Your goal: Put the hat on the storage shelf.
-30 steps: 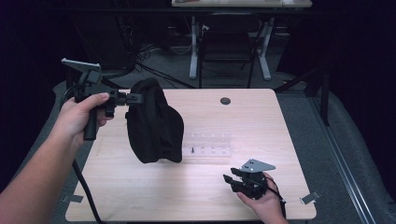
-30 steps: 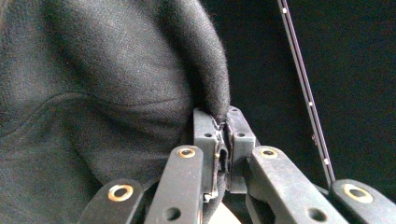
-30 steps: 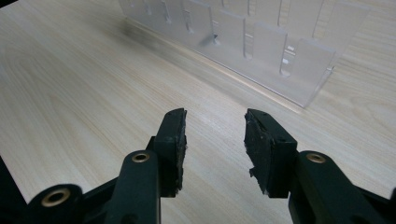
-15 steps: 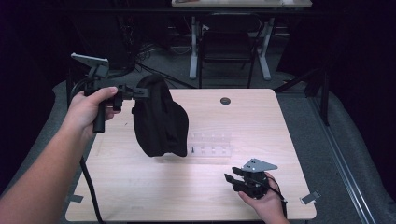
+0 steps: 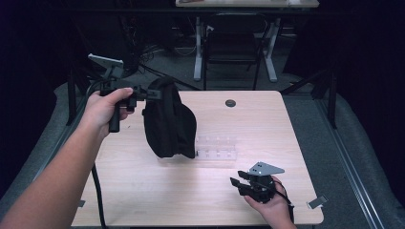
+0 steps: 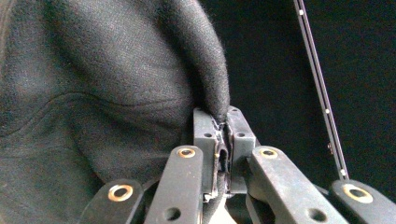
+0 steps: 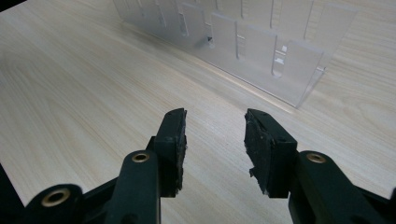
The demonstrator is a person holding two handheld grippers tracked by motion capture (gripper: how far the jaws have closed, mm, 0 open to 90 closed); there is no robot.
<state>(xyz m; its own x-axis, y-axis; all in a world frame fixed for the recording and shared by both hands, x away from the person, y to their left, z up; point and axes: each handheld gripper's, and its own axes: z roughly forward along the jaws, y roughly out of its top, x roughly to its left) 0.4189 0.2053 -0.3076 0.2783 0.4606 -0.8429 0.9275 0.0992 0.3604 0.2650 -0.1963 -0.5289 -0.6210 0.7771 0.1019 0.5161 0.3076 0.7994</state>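
A black cloth bag [image 5: 169,121] hangs above the left half of the wooden table [image 5: 267,124], lifted off it. My left gripper [image 5: 150,94] is shut on the bag's top edge; in the left gripper view the black fabric [image 6: 107,93] is pinched between the closed jaws of the left gripper [image 6: 223,122]. A clear plastic rack [image 5: 217,148] with several slots lies on the table just right of the bag. My right gripper [image 5: 236,185] rests low near the front right edge, open and empty. In the right gripper view the right gripper [image 7: 215,135] faces the rack [image 7: 243,42] across bare wood.
A small dark round disc [image 5: 230,103] lies near the table's far edge. Beyond the table stand a chair and desk legs [image 5: 234,47] in the dark. A small tab [image 5: 317,202] sticks out at the front right corner.
My left gripper has raised the bag higher and carried it slightly right, so it no longer rests on the table. The right gripper has stayed in place.
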